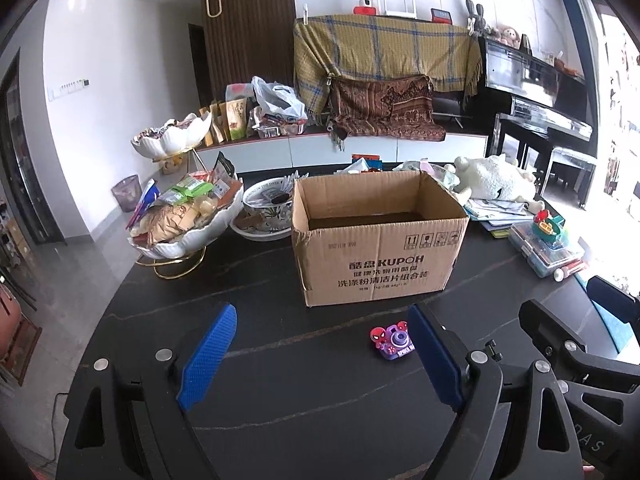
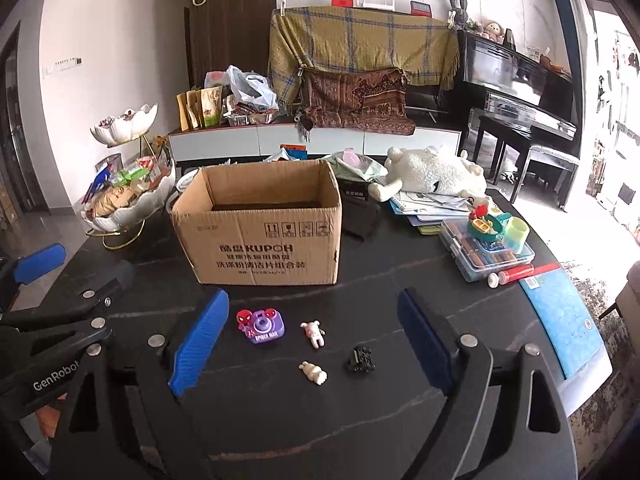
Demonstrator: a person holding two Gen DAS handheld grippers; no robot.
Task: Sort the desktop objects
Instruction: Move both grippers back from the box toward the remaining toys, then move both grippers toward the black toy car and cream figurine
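An open cardboard box [image 1: 380, 236] [image 2: 260, 228] stands on the dark table [image 1: 320, 400] [image 2: 320, 420]. A purple toy camera [image 2: 264, 325] [image 1: 390, 341] lies in front of it. In the right wrist view two small cream figures [image 2: 314, 333] [image 2: 314, 372] and a small black toy [image 2: 361, 359] lie near it. My left gripper [image 1: 320, 352] is open over bare tabletop, the camera just inside its right finger. My right gripper [image 2: 314, 340] is open, with the small toys on the table between and beyond its fingers. Neither gripper holds anything.
White bowls of snacks [image 1: 184, 216] [image 2: 124, 200] stand left of the box. A plush sheep [image 1: 492, 180] [image 2: 436, 172], papers, a clear case with a toy [image 2: 486, 248] [image 1: 548, 244], a red tube [image 2: 512, 274] and a blue book [image 2: 564, 312] fill the right side.
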